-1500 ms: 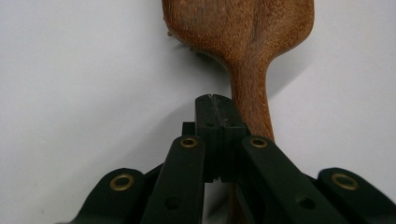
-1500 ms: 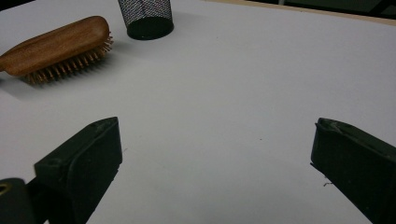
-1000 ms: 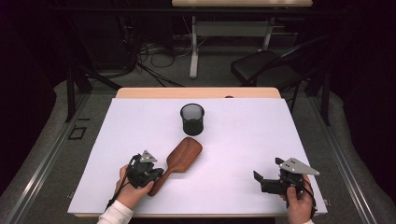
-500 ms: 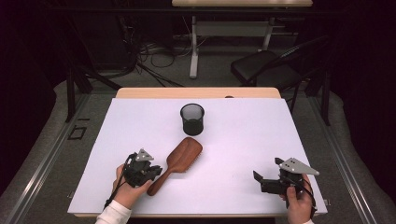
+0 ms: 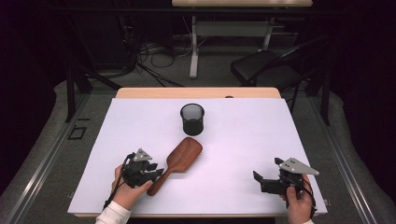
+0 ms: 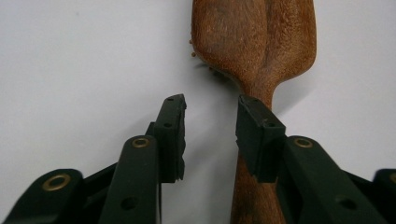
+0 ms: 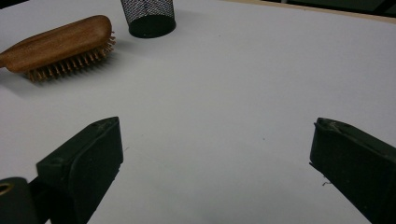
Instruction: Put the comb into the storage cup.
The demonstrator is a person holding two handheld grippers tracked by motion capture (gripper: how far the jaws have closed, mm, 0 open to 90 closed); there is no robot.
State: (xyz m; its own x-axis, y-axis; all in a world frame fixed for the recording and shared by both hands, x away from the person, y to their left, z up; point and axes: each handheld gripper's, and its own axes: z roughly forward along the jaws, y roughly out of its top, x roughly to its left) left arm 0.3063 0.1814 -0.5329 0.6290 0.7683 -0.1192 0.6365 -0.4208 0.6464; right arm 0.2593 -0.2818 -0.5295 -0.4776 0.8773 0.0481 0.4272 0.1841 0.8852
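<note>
One wooden hairbrush (image 5: 180, 161), one mesh cup (image 5: 192, 118), left gripper (image 6: 210, 126) fingers just opening beside its handle, right gripper (image 7: 215, 154) fingers wide.

The brown wooden hairbrush (image 5: 180, 161) lies flat on the white surface (image 5: 243, 140), a bit left of the middle and low in the high view. Its wide oval head points to the upper right and its thin handle to the lower left. The little bristles face down, the smooth back up.

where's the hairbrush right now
In the high view the hairbrush lies bristles down on the white table, left of centre, its head just before the mesh cup and its handle by the left tool.
</note>
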